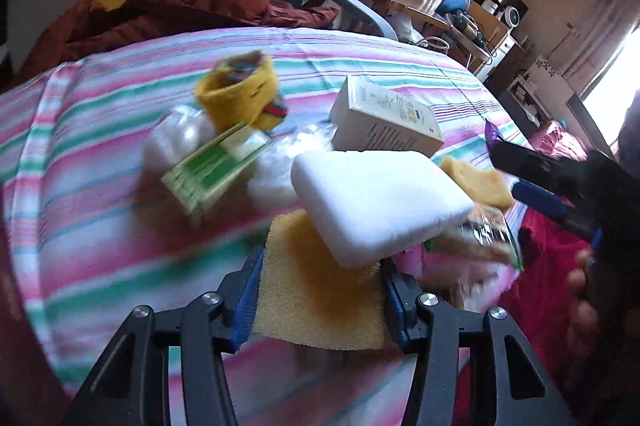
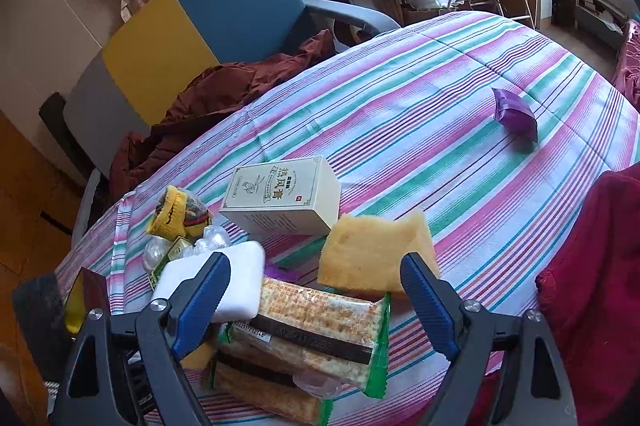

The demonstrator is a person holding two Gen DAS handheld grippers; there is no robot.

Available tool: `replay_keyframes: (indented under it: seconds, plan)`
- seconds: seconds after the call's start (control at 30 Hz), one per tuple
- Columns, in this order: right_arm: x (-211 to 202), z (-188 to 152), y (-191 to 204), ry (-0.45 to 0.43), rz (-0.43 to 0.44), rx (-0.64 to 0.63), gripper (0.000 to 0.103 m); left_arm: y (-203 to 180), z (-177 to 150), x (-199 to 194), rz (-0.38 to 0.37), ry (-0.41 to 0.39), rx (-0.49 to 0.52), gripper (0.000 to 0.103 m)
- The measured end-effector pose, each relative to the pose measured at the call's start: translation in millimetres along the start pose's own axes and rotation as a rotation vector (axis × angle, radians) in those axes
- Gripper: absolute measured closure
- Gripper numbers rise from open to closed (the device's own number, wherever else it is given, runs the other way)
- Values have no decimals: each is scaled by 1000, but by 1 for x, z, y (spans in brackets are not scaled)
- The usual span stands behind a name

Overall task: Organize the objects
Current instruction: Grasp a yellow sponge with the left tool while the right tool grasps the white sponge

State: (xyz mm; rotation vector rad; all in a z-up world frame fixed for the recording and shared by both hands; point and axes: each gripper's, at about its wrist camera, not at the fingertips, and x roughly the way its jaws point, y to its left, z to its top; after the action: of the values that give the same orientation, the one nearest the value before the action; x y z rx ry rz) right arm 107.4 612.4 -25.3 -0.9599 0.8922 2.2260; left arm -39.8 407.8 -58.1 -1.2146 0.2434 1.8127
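Left hand-held gripper (image 1: 320, 290): blue pads pressed on both sides of a yellow sponge (image 1: 316, 290), gripping it low over the striped bed (image 1: 100, 154). A white sponge (image 1: 376, 202) overlaps its far edge. Right hand-held gripper (image 2: 316, 302): jaws wide apart, holding nothing, above cracker packs (image 2: 316, 326). Second yellow sponge (image 2: 376, 250) just beyond.

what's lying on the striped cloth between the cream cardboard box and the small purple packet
Nothing: in the right wrist view the stretch of striped cloth between the cream cardboard box and the small purple packet is bare.
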Motion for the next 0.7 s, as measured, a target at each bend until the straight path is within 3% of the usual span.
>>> replay_keyframes:
  seconds: [0.13,0.37,0.53,0.7]
  plan:
    - [2,-4,17,12,17,-79,15,10,-31,-19,37,18,9,50]
    - [7,-30,92,92,102,-448,15,13,-80,-48,65,31,40,50]
    - [15,-45,111,206,189,-449,15,5,-108,-56,87,-1,83,50]
    - [21,-68,121,289,179,-414,15,2,-124,-60,100,-33,121,50]
